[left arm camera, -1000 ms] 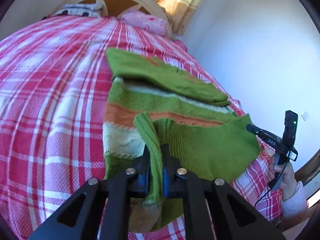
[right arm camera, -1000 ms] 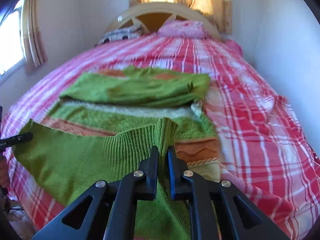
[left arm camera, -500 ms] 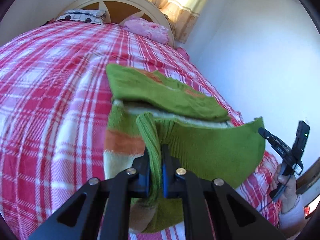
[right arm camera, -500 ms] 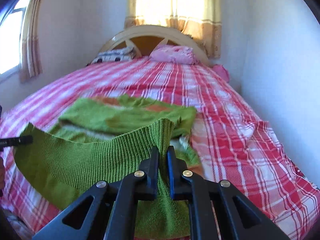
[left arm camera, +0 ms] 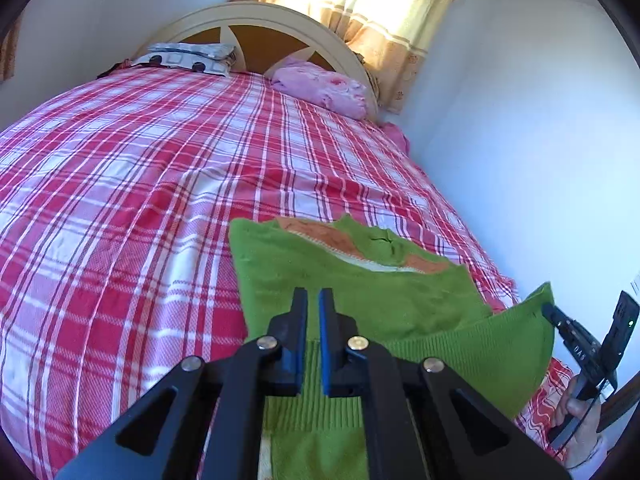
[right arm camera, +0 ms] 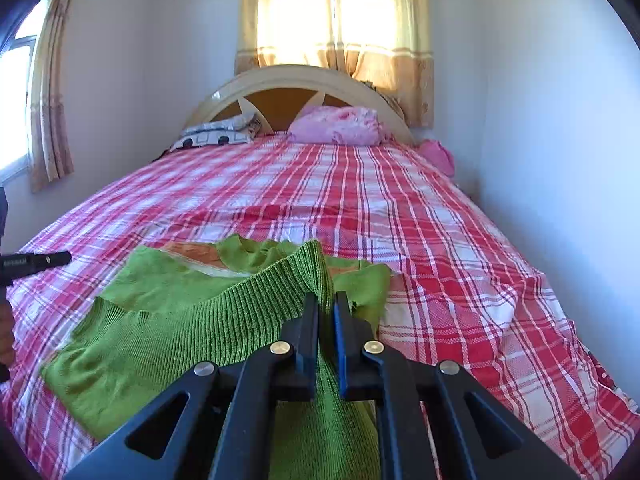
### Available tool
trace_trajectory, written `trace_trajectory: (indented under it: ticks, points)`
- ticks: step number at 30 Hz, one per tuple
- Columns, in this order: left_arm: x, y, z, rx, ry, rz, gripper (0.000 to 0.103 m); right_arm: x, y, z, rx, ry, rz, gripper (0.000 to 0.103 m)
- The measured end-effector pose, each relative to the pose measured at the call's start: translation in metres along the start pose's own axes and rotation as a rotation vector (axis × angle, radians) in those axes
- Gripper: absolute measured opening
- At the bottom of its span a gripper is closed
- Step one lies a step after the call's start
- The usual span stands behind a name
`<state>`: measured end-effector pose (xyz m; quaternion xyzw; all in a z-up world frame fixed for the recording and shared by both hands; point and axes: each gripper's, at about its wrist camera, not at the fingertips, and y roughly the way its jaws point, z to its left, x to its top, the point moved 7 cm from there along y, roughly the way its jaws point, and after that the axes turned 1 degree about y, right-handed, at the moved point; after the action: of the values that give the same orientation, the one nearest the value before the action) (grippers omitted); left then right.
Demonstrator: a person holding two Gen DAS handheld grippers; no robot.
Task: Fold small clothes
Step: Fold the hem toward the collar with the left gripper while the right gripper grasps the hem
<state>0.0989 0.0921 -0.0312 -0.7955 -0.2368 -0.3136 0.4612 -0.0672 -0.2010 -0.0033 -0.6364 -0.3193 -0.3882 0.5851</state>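
Green sweater lies on the plaid bed, its ribbed hem pinched in both claws.

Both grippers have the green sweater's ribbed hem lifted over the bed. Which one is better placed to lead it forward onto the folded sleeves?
Neither clearly. The left gripper and right gripper each pinch a hem corner of the green sweater; they should probably move together.

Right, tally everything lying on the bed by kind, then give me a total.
Green sweater: 1
Pink pillow: 1
Patterned grey-white pillow: 1
Small pink cloth by the wall: 1
Total: 4
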Motion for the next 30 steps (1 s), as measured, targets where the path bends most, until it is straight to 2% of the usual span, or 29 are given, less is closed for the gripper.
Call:
trace_trajectory:
  ticks: [3, 5, 8, 9, 10, 11, 14, 17, 18, 19, 20, 21, 25, 27, 30]
  points:
    - [-0.011, 0.009, 0.003, 0.0, 0.045, 0.054, 0.006, -0.012, 0.005, -0.004, -0.009, -0.004, 0.024, 0.006]
    - [-0.028, 0.017, 0.009, 0.012, 0.055, 0.128, 0.008, -0.022, 0.006, -0.006, -0.006, 0.007, 0.039, 0.006]
    - [-0.056, 0.027, 0.012, 0.02, 0.071, 0.228, 0.022, -0.035, 0.005, -0.01, -0.003, 0.028, 0.057, 0.006]
    - [-0.062, 0.029, 0.011, 0.034, 0.078, 0.241, 0.034, -0.037, 0.005, -0.01, -0.004, 0.032, 0.061, 0.006]
    - [-0.067, 0.031, 0.013, 0.056, 0.084, 0.248, 0.042, -0.04, 0.004, -0.011, -0.004, 0.037, 0.064, 0.006]
    - [-0.073, 0.034, 0.015, 0.077, 0.089, 0.251, 0.043, -0.041, 0.005, -0.011, -0.002, 0.041, 0.067, 0.006]
    - [-0.082, 0.04, 0.012, 0.09, 0.094, 0.261, 0.043, -0.042, 0.005, -0.012, 0.004, 0.055, 0.073, 0.006]
    - [-0.082, 0.042, 0.008, 0.119, 0.129, 0.234, 0.043, -0.043, 0.004, -0.01, 0.006, 0.049, 0.076, 0.006]
    - [-0.082, 0.041, 0.007, 0.126, 0.141, 0.221, 0.04, -0.043, 0.004, -0.01, 0.005, 0.046, 0.078, 0.006]
    - [-0.081, 0.04, 0.005, 0.134, 0.163, 0.205, 0.024, -0.044, 0.004, -0.009, 0.003, 0.045, 0.079, 0.006]
    - [-0.081, 0.038, 0.003, 0.152, 0.192, 0.188, 0.017, -0.045, 0.004, -0.01, 0.002, 0.046, 0.081, 0.006]
    - [-0.08, 0.036, 0.001, 0.163, 0.211, 0.176, 0.014, -0.046, 0.003, -0.01, 0.003, 0.051, 0.084, 0.006]
    - [-0.082, 0.033, -0.002, 0.145, 0.238, 0.166, 0.014, -0.052, 0.006, -0.009, 0.005, 0.058, 0.104, 0.006]
    - [-0.081, 0.032, -0.003, 0.108, 0.224, 0.166, 0.014, -0.054, 0.007, -0.009, 0.002, 0.062, 0.108, 0.006]
    - [-0.08, 0.038, -0.004, 0.056, 0.181, 0.198, 0.027, -0.056, 0.009, -0.01, 0.001, 0.068, 0.117, 0.006]
